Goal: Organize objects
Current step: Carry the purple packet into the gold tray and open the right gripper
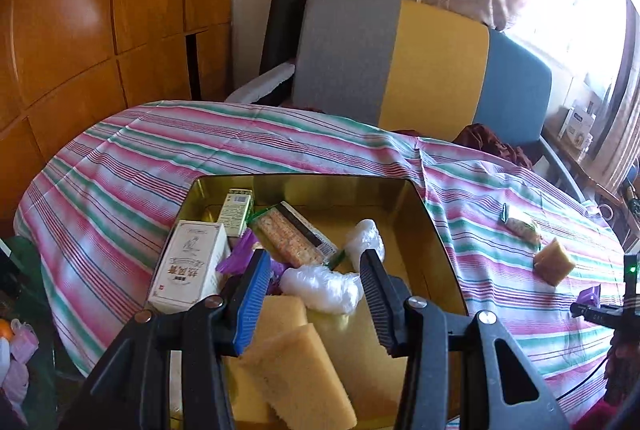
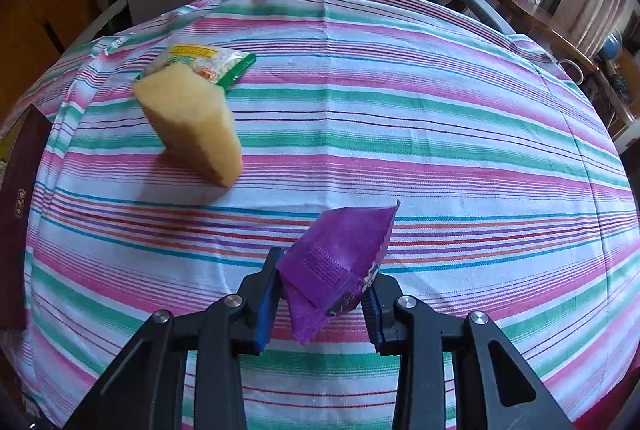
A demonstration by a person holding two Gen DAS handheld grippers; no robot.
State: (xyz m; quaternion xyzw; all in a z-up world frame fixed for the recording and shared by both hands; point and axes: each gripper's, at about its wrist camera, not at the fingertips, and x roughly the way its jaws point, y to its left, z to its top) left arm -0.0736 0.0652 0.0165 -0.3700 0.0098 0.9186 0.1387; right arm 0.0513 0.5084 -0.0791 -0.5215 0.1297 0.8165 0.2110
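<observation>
Left wrist view: left gripper hangs above the gold tin, fingers parted, nothing pinched between them. Inside the tin: white medicine box at its left side, small green-and-white carton behind that box, a long cracker pack slanting across the middle, 2 clear plastic wads near the centre, 2 yellow sponges at the near end, a purple wrapper partly hidden by the blue finger pad. The tin sits on the striped tablecloth. To the right of the tin, out on the cloth: a snack packet and another sponge block just in front of it. Right gripper shows at the far right edge, well apart from the tin, with a bit of purple at its tip. A grey, yellow and blue chair back stands behind the table

Right wrist view: right gripper is clamped on a purple sachet, which tilts up above the cloth. Taking the sachet as landmark: sponge block lies up and to its left, well apart; snack packet sits just behind that block, partly covered by it. A dark maroon lid or box shows at the far left edge; cannot tell which
</observation>
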